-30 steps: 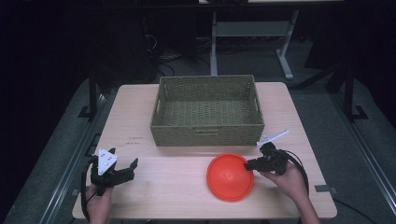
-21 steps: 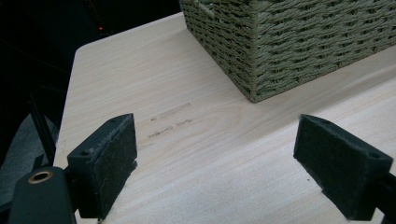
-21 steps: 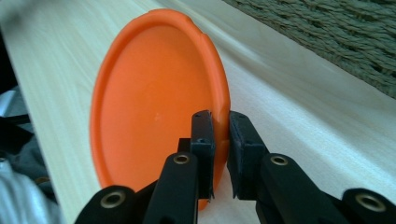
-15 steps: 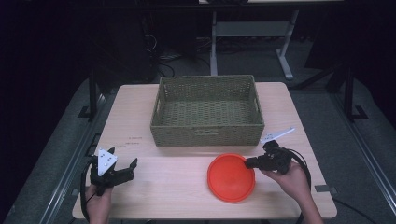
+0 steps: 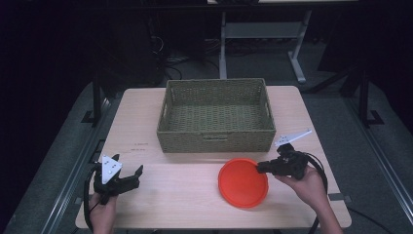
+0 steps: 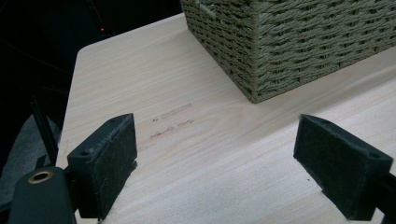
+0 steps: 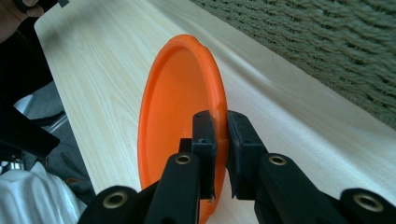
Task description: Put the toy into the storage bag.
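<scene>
Right tool (image 5: 261, 168) pinches the near-right rim of the orange plate (image 5: 242, 182), pads clamped on either side of the thin lip; plate sits on the surface (image 5: 175, 204) just in front of the wicker basket (image 5: 216, 114). Left tool (image 5: 127, 176) rests wide open over bare wood, holding nothing. Risk: the grip is at the edge only, so the plate could pivot or slip out when lifted. Far rim may catch the basket wall. Whether the plate's far edge touches the surface is hard to tell.

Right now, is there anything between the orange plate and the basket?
No. In the high view, just bare table lies between the orange plate and the basket.
</scene>
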Available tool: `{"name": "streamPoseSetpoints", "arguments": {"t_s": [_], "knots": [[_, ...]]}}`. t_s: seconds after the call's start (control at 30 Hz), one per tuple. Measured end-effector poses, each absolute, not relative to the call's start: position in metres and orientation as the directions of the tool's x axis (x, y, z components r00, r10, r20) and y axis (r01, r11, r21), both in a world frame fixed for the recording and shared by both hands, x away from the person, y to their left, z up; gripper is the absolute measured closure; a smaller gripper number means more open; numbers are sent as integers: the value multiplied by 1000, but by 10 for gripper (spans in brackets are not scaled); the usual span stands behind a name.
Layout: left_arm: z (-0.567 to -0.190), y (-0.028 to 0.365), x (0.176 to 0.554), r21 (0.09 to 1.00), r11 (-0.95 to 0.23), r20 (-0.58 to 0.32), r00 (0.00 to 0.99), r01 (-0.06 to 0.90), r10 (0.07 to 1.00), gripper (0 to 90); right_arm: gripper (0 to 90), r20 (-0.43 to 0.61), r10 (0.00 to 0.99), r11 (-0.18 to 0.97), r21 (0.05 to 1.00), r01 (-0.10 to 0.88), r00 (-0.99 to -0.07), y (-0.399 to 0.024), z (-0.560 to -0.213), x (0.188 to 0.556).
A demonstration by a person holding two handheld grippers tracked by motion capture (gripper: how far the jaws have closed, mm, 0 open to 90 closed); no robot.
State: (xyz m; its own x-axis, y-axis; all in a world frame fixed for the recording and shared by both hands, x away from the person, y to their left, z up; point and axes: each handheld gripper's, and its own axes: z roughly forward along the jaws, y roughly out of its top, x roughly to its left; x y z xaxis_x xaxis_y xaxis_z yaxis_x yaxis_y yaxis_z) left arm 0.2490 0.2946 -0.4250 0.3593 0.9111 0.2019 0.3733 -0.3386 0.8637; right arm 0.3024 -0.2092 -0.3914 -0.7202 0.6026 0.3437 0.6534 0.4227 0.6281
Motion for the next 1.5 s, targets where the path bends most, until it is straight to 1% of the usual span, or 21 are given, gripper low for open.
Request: {"name": "streamPoseSetpoints", "arguments": {"t_s": [0.37,0.93,1.23,1.5], "knots": [[-425,295,249,860,-342,202,363,378,910,128,822,367,584,409,638,653,-724,-210,-378,309],[-425,296,249,861,-338,200,358,380,912,128,822,373,578,390,654,648,-725,-213,-344,323],[-425,297,249,862,-337,199,358,380,912,128,822,331,584,412,666,622,-741,-209,-319,334],[-425,297,249,864,-334,197,358,377,913,128,822,334,570,406,680,610,-751,-204,-299,343]]}}
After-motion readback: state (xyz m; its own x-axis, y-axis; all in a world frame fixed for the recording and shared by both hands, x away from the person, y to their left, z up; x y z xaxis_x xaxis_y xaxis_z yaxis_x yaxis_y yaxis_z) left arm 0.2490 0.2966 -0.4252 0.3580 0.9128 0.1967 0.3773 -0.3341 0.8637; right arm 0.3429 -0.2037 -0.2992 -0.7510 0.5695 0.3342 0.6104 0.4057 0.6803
